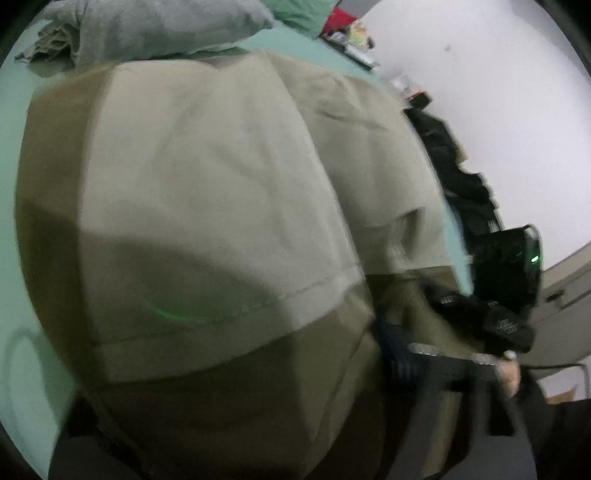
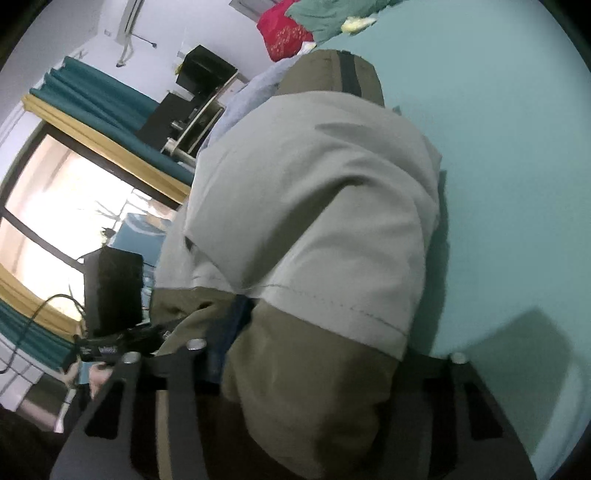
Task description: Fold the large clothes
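Note:
A large garment with a pale beige upper part (image 1: 207,177) and an olive-brown lower part (image 1: 258,406) lies bunched on a teal bed sheet (image 2: 509,147). In the right wrist view the same garment (image 2: 314,206) fills the middle. My right gripper (image 2: 325,347) stands wide, both fingers (image 2: 162,373) flanking the olive hem, which bulges between them. My left gripper (image 1: 240,387) shows only one finger (image 1: 424,354), at the right; cloth covers the other. Its jaws also look wide, with the hem between them. A person's hand (image 1: 511,373) holds a handle.
A grey cloth pile (image 1: 147,29) and a green pillow (image 1: 303,14) lie at the far end of the bed. Dark clothing (image 1: 465,184) runs along the bed's edge by a white wall. A red item (image 2: 284,29), teal curtains (image 2: 96,96) and a bright window (image 2: 55,206) lie beyond.

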A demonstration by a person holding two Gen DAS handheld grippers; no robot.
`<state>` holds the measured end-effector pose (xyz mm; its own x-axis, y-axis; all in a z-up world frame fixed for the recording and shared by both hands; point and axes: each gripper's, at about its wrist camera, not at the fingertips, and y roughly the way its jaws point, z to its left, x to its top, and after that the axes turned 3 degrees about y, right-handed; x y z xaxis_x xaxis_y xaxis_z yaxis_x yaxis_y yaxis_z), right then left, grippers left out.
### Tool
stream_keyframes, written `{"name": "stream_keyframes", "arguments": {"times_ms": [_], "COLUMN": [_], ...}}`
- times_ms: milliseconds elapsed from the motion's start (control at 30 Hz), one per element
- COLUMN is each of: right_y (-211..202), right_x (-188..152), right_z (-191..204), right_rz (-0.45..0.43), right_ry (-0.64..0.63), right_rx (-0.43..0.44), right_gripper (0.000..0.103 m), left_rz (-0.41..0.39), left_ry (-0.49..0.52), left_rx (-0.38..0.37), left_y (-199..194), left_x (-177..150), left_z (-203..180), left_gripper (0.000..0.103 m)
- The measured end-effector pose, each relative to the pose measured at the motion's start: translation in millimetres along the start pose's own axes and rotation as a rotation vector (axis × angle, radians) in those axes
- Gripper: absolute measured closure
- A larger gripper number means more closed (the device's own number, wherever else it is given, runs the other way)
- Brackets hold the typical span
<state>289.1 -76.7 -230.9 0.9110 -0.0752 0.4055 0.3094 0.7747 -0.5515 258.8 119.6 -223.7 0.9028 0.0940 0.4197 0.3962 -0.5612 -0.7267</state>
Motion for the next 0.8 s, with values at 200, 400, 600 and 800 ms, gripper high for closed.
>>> {"name": "stream_keyframes", "arguments": {"times_ms": [200, 400, 600, 800], "right_y": [-30.6, -72.3, -85.9, -85.6], "right_x": [-8.3, -11.2, -2.5, -0.4], "right_z": [35.3, 64.6, 125.3, 174.6], "right_rz": [-0.07, -0.147, -0.193, -0.24], "right_ry": [-0.108, -0.218, -0.369, -0.463], "right_rx": [-0.058, -0.037, -0.024, 0.069], "right_gripper": [0.068, 0.071, 0.071, 0.071], "left_rz": [-0.079, -0.178, -0.301, -0.408], "left_ry": [0.043, 0.067, 0.066, 0.107], "left_rx": [-0.026, -0.073, -0.08, 0.002], "left_y": [-13.9, -45.0, -103.7, -180.9], "left_x": [-15.1, -29.9, -38.3, -37.2], "left_z": [-20.4, -43.2, -48.7, -45.0], "left_gripper": [0.066, 0.071, 0.073, 0.073]}}
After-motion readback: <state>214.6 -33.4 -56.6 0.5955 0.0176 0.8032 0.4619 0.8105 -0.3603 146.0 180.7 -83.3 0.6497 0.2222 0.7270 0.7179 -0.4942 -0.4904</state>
